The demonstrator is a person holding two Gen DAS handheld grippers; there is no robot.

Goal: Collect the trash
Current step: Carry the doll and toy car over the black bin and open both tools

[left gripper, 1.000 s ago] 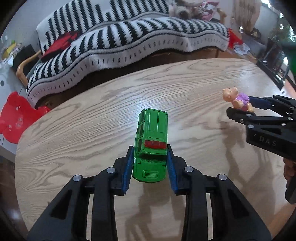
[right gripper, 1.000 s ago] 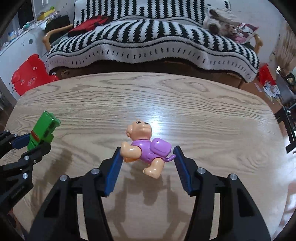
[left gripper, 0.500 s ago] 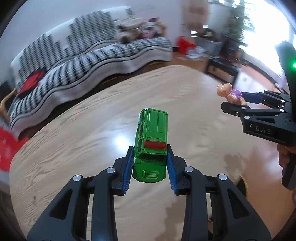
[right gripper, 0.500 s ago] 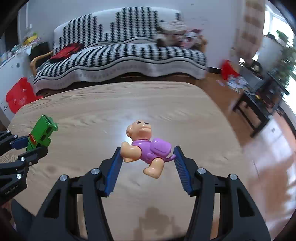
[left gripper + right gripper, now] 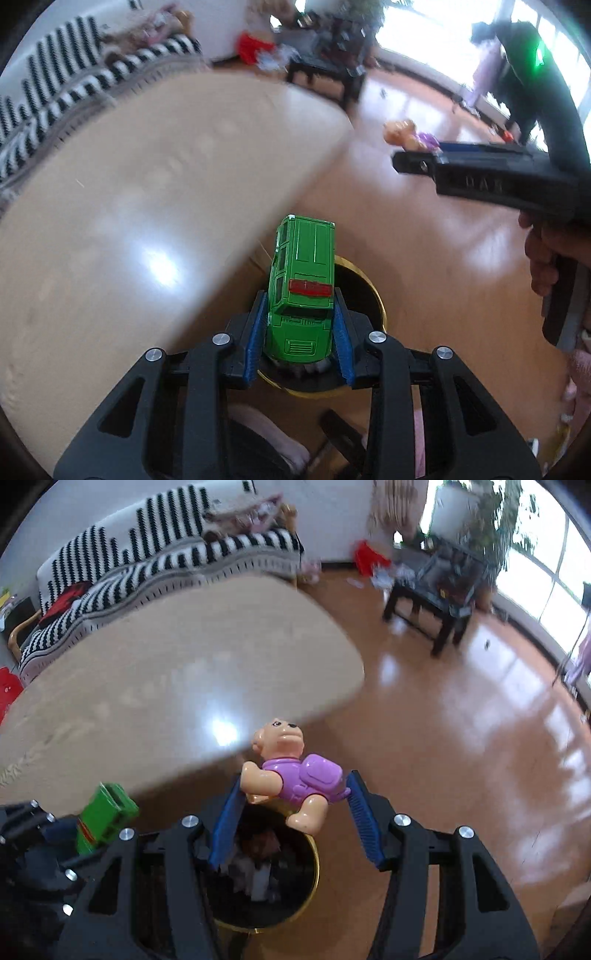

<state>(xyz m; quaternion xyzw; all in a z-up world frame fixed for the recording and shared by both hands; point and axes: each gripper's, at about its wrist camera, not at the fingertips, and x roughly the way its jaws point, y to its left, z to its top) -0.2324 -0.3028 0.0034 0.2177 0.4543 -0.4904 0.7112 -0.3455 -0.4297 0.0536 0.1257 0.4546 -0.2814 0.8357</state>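
Right wrist view, gold-rimmed bin (image 5: 314, 864) holding blurred trash, right claw (image 5: 295, 805) gripping pig figure (image 5: 291, 771), left claw (image 5: 300, 328) gripping green car (image 5: 301, 284).

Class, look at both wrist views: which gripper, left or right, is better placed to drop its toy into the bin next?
Probably the left gripper: its green car sits directly over the bin; the right's figure overlaps only the rim.

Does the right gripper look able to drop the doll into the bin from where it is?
Probably yes. The right gripper holds the purple doll over the gold-rimmed bin, whose mouth is open below. The left gripper with the green car is off to one side, not between doll and bin.
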